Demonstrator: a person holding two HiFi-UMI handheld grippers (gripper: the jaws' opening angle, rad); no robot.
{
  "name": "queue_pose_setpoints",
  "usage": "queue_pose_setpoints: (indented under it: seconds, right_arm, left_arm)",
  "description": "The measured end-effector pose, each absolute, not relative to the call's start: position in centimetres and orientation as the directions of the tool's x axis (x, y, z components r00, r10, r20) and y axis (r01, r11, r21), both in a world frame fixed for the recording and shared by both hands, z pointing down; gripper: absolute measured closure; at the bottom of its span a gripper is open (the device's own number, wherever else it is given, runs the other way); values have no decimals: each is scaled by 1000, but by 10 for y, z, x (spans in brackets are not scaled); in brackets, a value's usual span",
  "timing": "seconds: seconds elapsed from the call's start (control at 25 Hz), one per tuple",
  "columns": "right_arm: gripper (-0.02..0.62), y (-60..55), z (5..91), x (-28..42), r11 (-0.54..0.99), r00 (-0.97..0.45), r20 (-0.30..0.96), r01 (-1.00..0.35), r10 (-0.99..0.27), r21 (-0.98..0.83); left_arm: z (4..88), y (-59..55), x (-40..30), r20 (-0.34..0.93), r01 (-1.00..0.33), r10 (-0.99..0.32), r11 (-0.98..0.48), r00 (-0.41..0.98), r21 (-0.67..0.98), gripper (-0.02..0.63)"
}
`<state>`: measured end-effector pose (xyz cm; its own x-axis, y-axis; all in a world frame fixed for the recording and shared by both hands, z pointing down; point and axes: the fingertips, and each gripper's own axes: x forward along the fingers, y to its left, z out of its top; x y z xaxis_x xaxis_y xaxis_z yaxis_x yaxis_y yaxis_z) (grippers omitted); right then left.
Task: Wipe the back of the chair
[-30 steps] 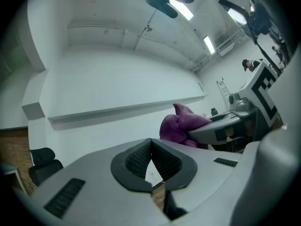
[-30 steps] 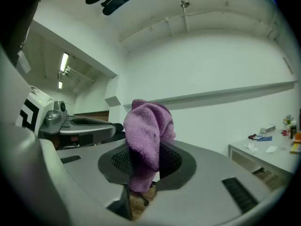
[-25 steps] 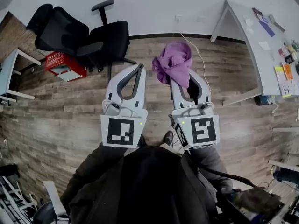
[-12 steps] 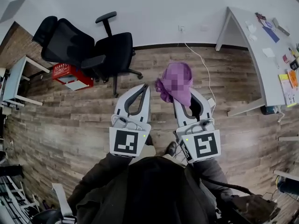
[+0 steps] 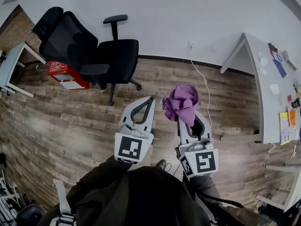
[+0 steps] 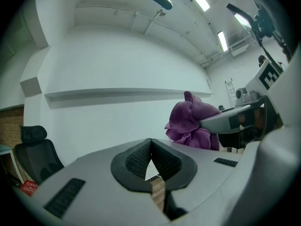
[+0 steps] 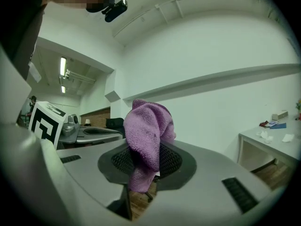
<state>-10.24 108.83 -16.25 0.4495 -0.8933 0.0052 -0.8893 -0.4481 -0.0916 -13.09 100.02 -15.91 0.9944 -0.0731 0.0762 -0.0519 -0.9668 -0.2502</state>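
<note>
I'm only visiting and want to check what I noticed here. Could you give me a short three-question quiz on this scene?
1. True or false: the left gripper holds the purple cloth.
2. What sits on the floor beside the black office chair? A) red crate B) blue bucket C) green bin
3. Fill in: the cloth is ___ the chair (touching / apart from).
Key: 1 false, the right gripper clamps it; 2 A; 3 apart from.
</note>
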Motion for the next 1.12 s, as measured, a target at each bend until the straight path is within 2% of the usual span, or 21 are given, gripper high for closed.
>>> queue_pose_setpoints:
  seconds: [0.32,0.72,0.96,1.12]
  right_arm:
    - [506,962,-175,-13,-412,412,27,-909,-911,-59]
    - [506,889,-177,70,-396,395,33,-915,-918,-71]
    - [506,862,-163,145,-366,364,33,-927,-931,-83]
    - [506,835,-155,211,-298,296,32,-950,-955,-90]
  left_arm:
    - [-182,875,-33,2,-88,-91,-970,996,-225,600]
    - [-176,810,48,28,-86,-94,-975,995,-203,601]
    - [-159,781,111,62,-141,-157,-967,986,-212,600]
    - [-153,752,167,65,-235,-250,-954,966,-184,601]
